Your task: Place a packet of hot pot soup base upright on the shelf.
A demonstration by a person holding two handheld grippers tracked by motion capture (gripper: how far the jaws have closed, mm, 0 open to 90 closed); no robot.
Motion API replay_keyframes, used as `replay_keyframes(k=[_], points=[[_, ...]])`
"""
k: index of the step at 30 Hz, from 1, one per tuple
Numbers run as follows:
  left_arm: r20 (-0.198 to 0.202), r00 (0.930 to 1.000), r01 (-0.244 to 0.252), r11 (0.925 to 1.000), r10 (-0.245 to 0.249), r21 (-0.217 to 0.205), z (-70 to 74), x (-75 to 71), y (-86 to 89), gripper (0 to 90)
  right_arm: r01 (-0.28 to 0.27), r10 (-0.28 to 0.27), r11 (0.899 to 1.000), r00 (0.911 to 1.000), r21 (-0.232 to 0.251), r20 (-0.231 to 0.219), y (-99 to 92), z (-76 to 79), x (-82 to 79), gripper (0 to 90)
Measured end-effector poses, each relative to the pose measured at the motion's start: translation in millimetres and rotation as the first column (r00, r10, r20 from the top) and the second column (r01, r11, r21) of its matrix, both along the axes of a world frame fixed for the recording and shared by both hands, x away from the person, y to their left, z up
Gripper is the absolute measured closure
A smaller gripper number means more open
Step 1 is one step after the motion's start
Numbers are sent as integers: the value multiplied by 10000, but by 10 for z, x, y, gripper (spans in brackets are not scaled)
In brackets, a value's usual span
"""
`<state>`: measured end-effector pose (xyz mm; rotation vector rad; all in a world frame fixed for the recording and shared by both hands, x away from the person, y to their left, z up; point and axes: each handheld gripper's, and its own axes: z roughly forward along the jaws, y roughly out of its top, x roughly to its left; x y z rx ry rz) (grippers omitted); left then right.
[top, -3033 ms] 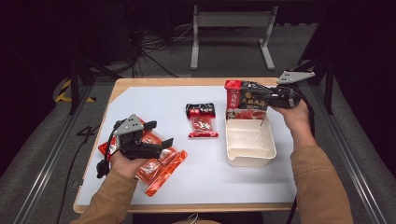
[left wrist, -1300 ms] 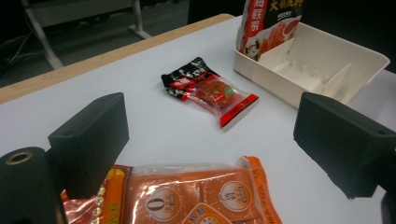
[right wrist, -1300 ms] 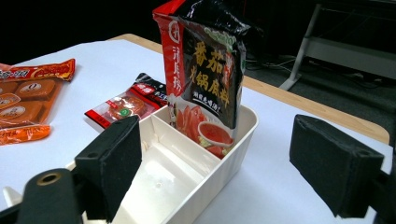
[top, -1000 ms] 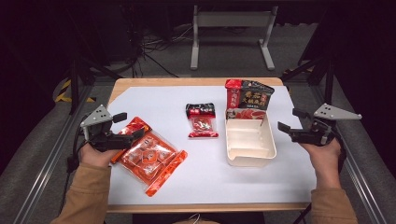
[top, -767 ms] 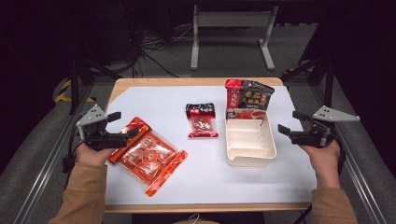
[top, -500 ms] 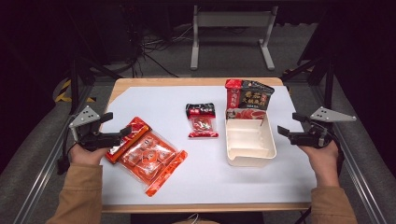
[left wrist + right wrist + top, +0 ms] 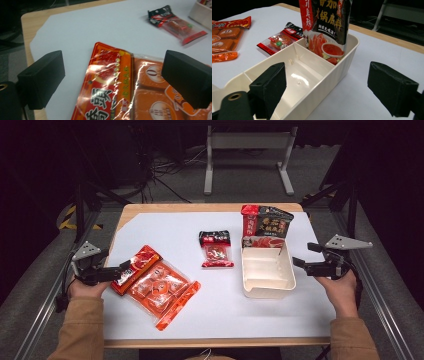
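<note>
The left gripper lay low and level at the bench's left edge, pointing at the red snack packet. Its fingers had just been opening and stood apart, with the packet below them and untouched. That packet overlapped an orange multipack and bore large yellow Chinese characters. The right gripper was held level just beside the cream tray, its fingers apart around nothing. A dark sauce pouch with white Chinese lettering stood in the tray's end compartment.
</note>
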<state>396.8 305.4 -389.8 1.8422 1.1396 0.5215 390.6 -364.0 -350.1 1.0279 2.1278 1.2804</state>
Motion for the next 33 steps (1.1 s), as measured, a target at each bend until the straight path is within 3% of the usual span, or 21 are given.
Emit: replay_keyframes(k=[8,11,18,24,33], points=[[-558,9979,-313,9993,324,199,-161,51,121,12,-105,105,9998,9999,-151,4,34,-31,9,158],[-1011,9941,-380,9993,385,62,-222,70,174,21,-170,172,9996,9998,-231,50,49,-30,3,158],[-2148,9762,-311,9995,312,42,-387,135,252,29,-173,173,9995,9999,-258,5,51,-29,-9,158],[-2643,9638,-304,9992,361,257,-445,155,246,36,-190,190,9997,9998,-159,12,46,-26,-12,157],[-3574,9337,-126,9997,199,228,-569,207,257,52,-245,244,9995,9997,-180,-96,62,-37,3,157]])
